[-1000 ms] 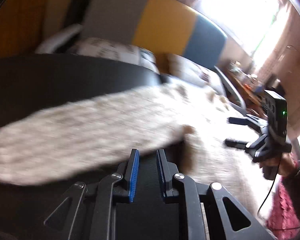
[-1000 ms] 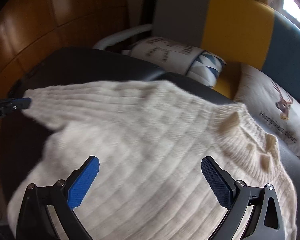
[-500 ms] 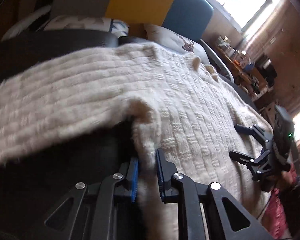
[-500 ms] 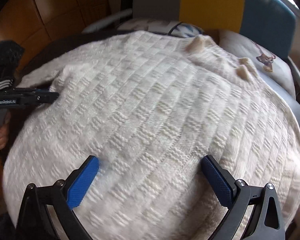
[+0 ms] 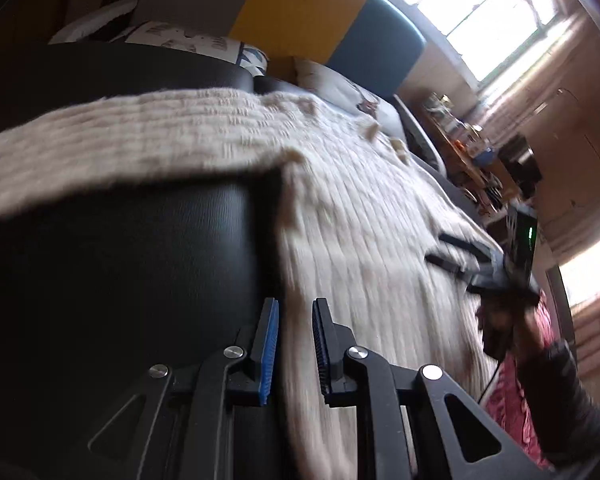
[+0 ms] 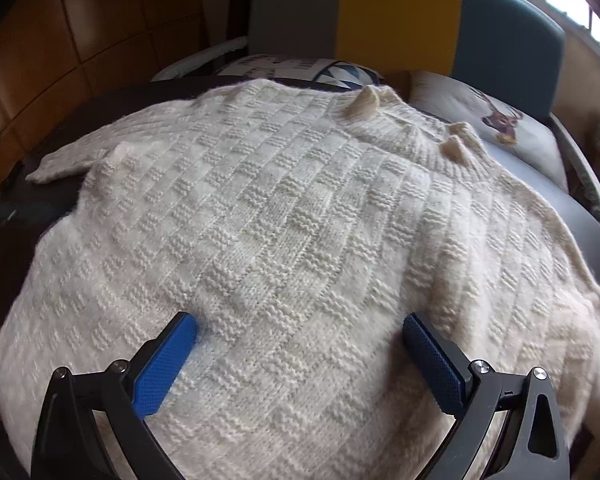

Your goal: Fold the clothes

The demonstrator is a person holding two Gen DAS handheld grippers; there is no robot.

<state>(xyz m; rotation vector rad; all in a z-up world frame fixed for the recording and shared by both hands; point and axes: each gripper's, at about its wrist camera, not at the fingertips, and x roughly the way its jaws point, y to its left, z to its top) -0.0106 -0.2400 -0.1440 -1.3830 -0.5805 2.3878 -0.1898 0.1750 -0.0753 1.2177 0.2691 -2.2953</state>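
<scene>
One cream basket-weave knit sweater [image 6: 292, 216] lies spread flat on a black padded surface [image 5: 120, 264], its collar away from the person and toward the colour-blocked sofa back [image 6: 400, 12], its hem toward the two grippers. The sweater's long axis, hem to collar, runs straight ahead of the right gripper [image 6: 300, 360], which hangs over the lower body panel with its jaws spread wide and nothing between them; knit shows on both sides of the blue pads.

The left gripper [image 5: 294, 348] sits at the sweater's left side edge, where the fabric meets the bare black padding. Its jaws stand narrow, with the edge of the knit running up between them; whether they actually pinch it cannot be told, since the fabric there is blurred. The left sleeve [image 5: 112, 152] stretches away across the padding beyond that edge, so the left gripper is the nearer one to it, and a sleeve fold inward would likely fall to it.

Counted: one sweater, two grippers, and three small knitted nubs at the collar [image 6: 368, 100]. Two printed cushions [image 6: 496, 120] rest behind the collar, against the sofa back.
</scene>
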